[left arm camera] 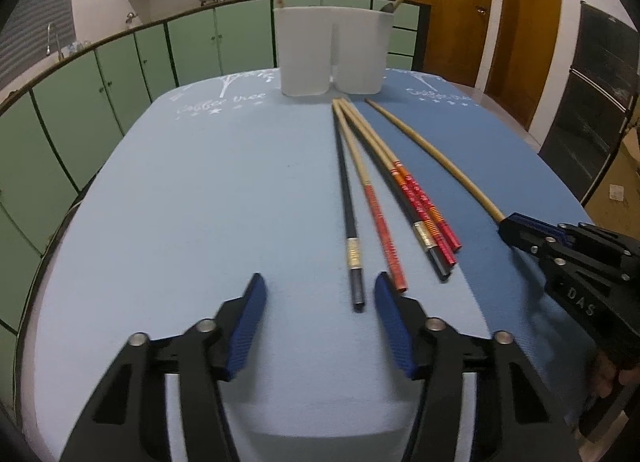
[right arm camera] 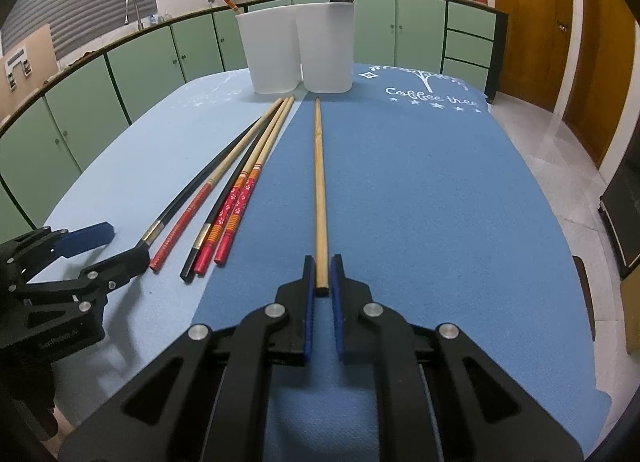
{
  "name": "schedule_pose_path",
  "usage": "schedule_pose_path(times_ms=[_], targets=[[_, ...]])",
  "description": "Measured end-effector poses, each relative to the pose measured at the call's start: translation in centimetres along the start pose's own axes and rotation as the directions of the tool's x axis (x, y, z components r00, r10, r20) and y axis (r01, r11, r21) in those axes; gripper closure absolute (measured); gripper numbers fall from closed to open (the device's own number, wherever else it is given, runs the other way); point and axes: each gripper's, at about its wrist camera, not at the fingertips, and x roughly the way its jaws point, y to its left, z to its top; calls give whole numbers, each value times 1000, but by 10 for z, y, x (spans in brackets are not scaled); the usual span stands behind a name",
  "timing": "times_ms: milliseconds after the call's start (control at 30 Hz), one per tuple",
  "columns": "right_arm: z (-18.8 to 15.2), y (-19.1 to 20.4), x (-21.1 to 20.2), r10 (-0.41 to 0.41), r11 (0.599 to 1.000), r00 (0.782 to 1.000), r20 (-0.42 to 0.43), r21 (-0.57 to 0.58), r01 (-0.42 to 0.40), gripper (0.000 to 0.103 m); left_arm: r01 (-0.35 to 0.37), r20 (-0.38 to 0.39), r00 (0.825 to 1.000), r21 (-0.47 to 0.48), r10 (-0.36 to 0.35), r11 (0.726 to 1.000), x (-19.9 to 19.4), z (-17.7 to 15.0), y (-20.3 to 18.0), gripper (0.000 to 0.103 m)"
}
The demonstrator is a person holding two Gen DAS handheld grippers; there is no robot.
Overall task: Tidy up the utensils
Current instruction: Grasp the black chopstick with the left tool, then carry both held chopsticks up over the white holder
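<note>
Right claw (right arm camera: 322,276) clamped on the near end of a plain wooden chopstick (right arm camera: 319,181) lying toward 12 o'clock on the blue surface (right arm camera: 440,201). Left claw (left arm camera: 320,290) apart over a black chopstick (left arm camera: 349,221), pads not touching; white holder (right arm camera: 296,49) at 12 o'clock.

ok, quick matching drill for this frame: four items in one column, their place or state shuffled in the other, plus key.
1. plain wooden chopstick
2. white holder
3. left gripper
4. black chopstick with metal band

A. open
B. at the table's far end
C. end clamped in the right gripper
D. end lying between open jaws

Pairs: 1-C, 2-B, 3-A, 4-D
</note>
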Motion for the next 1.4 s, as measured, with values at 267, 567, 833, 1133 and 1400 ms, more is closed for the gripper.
schedule_pose_path(times_ms=[267, 567, 833, 1133, 1400], targets=[[1, -3, -1, 22, 1000, 1000, 2, 22, -22, 97, 23, 40, 999, 13, -24, 1000, -1, -2, -12, 96], [22, -6, -29, 36, 999, 998, 48, 6, -36, 97, 11, 103, 995, 13, -13, 1000, -38, 17, -1, 97], [63, -11, -74, 63, 998, 989, 132, -3, -63, 97, 8, 233, 972, 18, -12, 1000, -90, 55, 6, 97], [121, -18, -118, 118, 993, 966, 229, -20, -116, 97, 68, 336, 940, -1, -63, 998, -121, 104, 18, 97], [168, -20, -130, 175, 985, 958, 227, -45, -169, 97, 96, 382, 919, 23, -97, 995, -131, 132, 16, 97]])
